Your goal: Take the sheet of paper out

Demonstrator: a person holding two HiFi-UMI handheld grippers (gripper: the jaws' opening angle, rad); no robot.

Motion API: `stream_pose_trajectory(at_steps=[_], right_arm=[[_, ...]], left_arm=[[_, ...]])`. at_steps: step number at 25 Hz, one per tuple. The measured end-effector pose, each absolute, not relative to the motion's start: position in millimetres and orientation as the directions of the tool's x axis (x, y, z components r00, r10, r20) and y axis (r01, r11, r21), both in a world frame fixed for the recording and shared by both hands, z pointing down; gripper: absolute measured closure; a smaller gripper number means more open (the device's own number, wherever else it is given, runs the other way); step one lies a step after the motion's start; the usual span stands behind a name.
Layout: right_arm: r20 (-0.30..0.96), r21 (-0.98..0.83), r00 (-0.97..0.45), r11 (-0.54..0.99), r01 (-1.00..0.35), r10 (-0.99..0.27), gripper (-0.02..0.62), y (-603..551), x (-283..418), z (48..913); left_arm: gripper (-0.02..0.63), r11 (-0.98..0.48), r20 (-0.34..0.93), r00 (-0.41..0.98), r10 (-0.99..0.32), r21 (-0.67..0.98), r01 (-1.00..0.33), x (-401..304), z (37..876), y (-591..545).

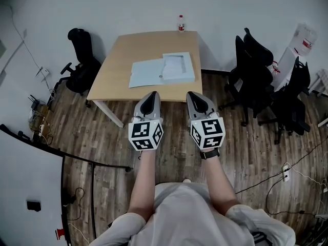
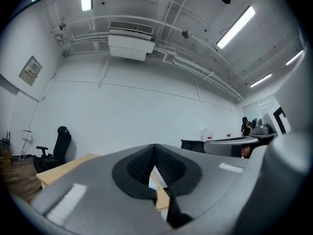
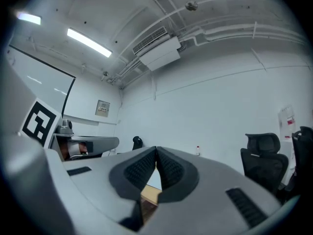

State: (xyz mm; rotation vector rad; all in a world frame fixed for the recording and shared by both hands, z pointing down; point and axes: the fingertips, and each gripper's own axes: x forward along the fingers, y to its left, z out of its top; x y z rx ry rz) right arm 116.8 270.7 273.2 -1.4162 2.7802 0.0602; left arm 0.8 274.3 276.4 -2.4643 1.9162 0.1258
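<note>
Right up close, both forearms are stretched forward and level, one tool in each hand. The left claw [image 1: 151,94] is fully closed, its ribbed pads pressed together in the left gripper view with nothing between them. The right claw [image 1: 192,94] is the same, pads meeting at the tips and empty. The two sit side by side over the wooden floor [image 1: 102,137], short of the near edge of the tabletop [image 1: 120,50].

Out on the tabletop lies a pale blue folder [image 1: 146,74], opened flat towards the right half of the surface. Its left leaf is spread out, and its right leaf looks like a shallow tray with a raised rim. The sheet of paper [image 1: 174,64] seems to be the white rectangle lying in that right leaf, though from here its edges are hard to separate from the folder. Beyond it a small bottle [image 1: 181,23] stands at the far edge by the wall. A black office chair [image 1: 82,60] sits to the left of the table, and more chairs are off to the right.

My read is that this is the approach, with nothing touched yet. The next move calls for bringing the claws in over the tabletop. One should open and get a pad under a free edge or corner of the sheet, while the other likely pins the folder so it doesn't slide along.
</note>
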Motion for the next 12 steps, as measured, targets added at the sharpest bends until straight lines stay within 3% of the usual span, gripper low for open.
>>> stream_pose_trajectory(at_steps=[12], right_arm=[[0.022,0.013,-0.637,0.637,-0.771,-0.771,0.581,268,136,298]], left_arm=[[0.597,-0.218,-0.037,0.217,-0.976,0.037,-0.975,25,290,252]])
